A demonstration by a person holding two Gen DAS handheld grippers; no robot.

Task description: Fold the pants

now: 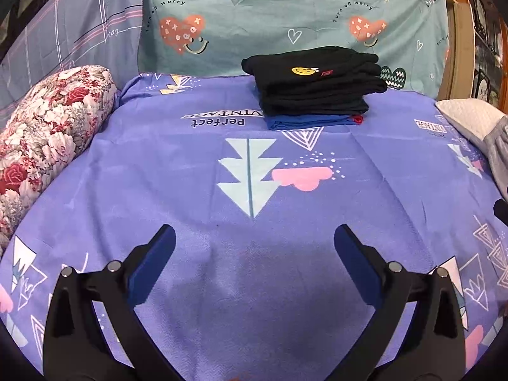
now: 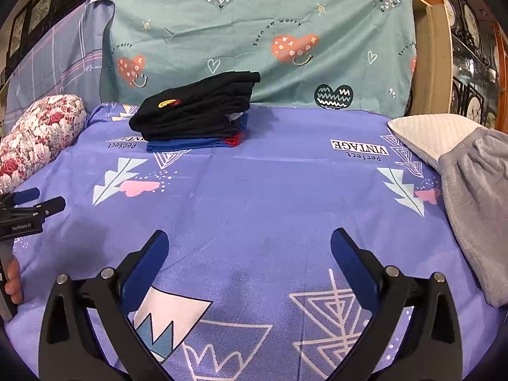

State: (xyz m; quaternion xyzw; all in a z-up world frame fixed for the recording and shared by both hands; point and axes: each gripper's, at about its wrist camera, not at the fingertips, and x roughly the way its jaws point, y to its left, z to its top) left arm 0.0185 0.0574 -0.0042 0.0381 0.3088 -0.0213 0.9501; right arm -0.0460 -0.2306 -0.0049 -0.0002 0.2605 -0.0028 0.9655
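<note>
One pair of grey pants (image 2: 476, 209) lies unfolded at the right edge of the bed, partly draped over a white pillow (image 2: 435, 136); only a sliver of it shows in the left wrist view (image 1: 497, 155). Far side of the bed: stack of folded clothes (image 1: 317, 85), black items on top with a yellow smiley patch, a blue one at the bottom, a bit of red at its corner. Stack sits well apart from the grey pants. Purple bedsheet (image 1: 222, 222) with tree, cloud and triangle prints and "Perfect VINTAGE" text covers the bed. Floral bolster (image 1: 47, 139) along the left edge. Teal heart-print cloth (image 2: 254, 31) stands behind, plaid grey cloth beside it. Wooden frame and framed pictures at right. Left gripper (image 1: 254, 238) and right gripper (image 2: 249, 244) both hover over bare sheet, fingers spread wide, nothing held. A hand (image 2: 12, 279) grips the left gripper's handle.
</note>
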